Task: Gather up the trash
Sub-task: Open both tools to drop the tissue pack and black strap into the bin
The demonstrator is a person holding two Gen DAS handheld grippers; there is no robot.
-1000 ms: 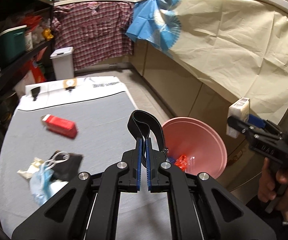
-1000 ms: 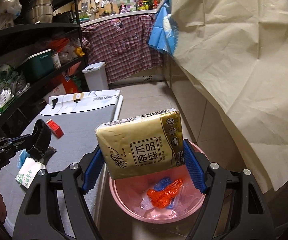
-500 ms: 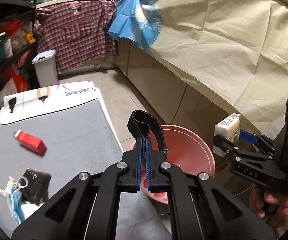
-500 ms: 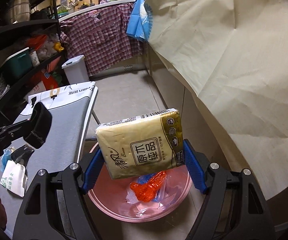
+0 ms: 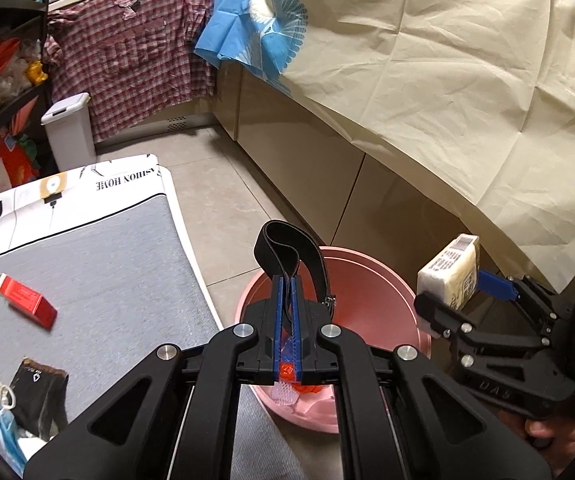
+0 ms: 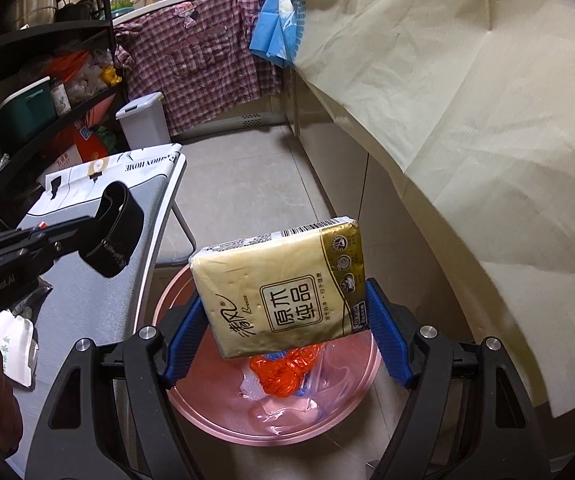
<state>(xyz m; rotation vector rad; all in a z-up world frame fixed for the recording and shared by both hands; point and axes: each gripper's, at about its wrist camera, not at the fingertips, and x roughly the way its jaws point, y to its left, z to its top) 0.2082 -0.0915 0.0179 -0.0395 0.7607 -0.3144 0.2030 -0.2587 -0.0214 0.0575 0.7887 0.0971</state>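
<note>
**Both grippers loaded above the bin**

The grey table (image 5: 99, 264) stood beside the pink bin (image 6: 351, 412) on the floor. The right gripper (image 6: 283, 332) clamped a yellow tissue pack (image 6: 283, 288) over the bin (orange wrapper (image 6: 283, 372) visible inside). The left gripper (image 5: 286, 312) was closed tight on a black strap (image 5: 287, 248) near the bin rim. A red box (image 5: 25, 300) and a black pouch (image 5: 37, 392) lay on the table.
</note>
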